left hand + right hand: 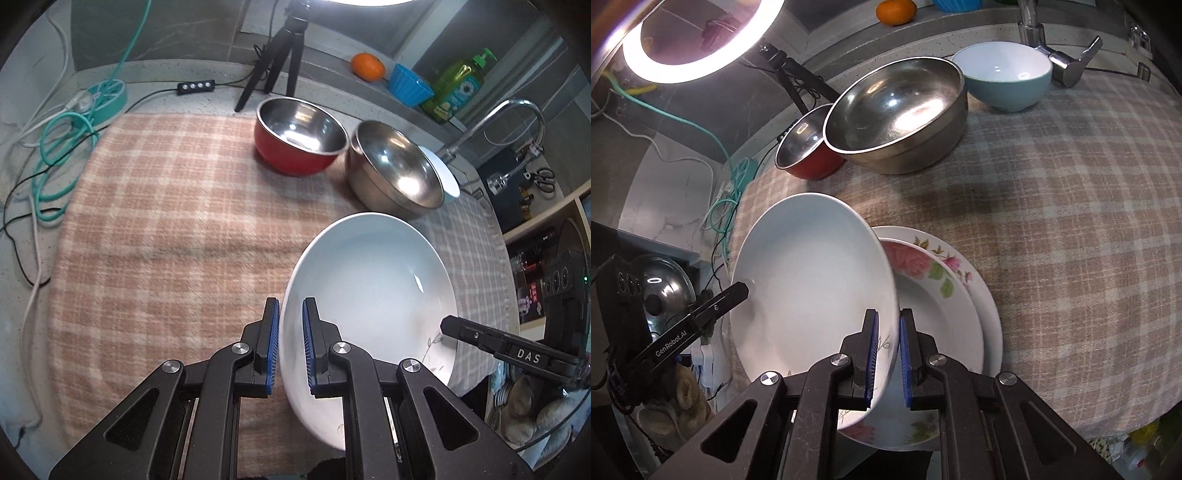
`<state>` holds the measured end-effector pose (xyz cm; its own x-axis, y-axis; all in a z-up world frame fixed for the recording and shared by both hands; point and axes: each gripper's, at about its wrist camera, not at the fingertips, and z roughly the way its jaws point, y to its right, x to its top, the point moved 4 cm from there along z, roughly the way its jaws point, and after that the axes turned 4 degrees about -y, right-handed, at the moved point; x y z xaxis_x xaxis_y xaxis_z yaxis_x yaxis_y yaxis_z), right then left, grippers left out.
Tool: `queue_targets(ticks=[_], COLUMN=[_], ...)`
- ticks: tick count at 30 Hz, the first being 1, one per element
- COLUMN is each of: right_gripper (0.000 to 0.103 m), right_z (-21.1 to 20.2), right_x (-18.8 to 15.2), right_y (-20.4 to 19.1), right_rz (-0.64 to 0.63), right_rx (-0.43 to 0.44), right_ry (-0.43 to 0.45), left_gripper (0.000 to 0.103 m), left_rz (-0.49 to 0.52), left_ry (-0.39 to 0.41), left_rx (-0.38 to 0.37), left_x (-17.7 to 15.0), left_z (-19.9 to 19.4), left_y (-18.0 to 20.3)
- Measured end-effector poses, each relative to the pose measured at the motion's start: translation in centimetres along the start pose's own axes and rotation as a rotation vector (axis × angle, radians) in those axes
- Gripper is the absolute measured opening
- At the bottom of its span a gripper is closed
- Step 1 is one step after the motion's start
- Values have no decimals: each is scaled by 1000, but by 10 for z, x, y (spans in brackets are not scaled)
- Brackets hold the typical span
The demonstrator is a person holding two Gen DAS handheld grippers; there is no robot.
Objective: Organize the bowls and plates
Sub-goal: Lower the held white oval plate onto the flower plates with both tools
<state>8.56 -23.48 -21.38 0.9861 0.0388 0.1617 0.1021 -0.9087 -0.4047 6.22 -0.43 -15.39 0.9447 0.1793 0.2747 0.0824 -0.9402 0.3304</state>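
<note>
left gripper (291,345): straddling the left rim of the white plate (373,295), blue pads sitting either side of the rim with a small gap on each side; looking part open, firm clamp cannot be told.
right gripper (888,354): straddling the opposite rim of the white plate (812,288), pads narrowly apart, rim running between them; grip contact unclear.
white plate: tilting, raised off the cloth, lower centre of both views, overlapping the floral plates (945,295).
floral plates: two stacked, lying on the plaid cloth (1071,240), lower centre of right view.
red bowl (299,136): sitting upper centre of left view, just beside the steel bowl (397,168).
blue-green bowl (1006,75): standing behind the steel bowl, near the faucet (1060,55).
orange (367,66): resting on the back ledge.
</note>
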Motion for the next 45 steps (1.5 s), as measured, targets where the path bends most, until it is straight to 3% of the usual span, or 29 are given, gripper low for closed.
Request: queue_targets(ticks=[18,31,45], right_gripper=[10,10,13], right_z=[-3,0,-4], right_x=[-16,-17,-16], right_y=[38,36,35], right_rz=[26,-2,-31], right_rx=[-65,-95,-115], right_ry=[-33,-37,-34], left_gripper=[11,11,11], left_rz=[59,60,101], left_ry=[-73,-117,-99], left_rx=[2,9,23], left_x=[-24,-30,-27], left_z=[18,30,26], left_y=[27,24,29])
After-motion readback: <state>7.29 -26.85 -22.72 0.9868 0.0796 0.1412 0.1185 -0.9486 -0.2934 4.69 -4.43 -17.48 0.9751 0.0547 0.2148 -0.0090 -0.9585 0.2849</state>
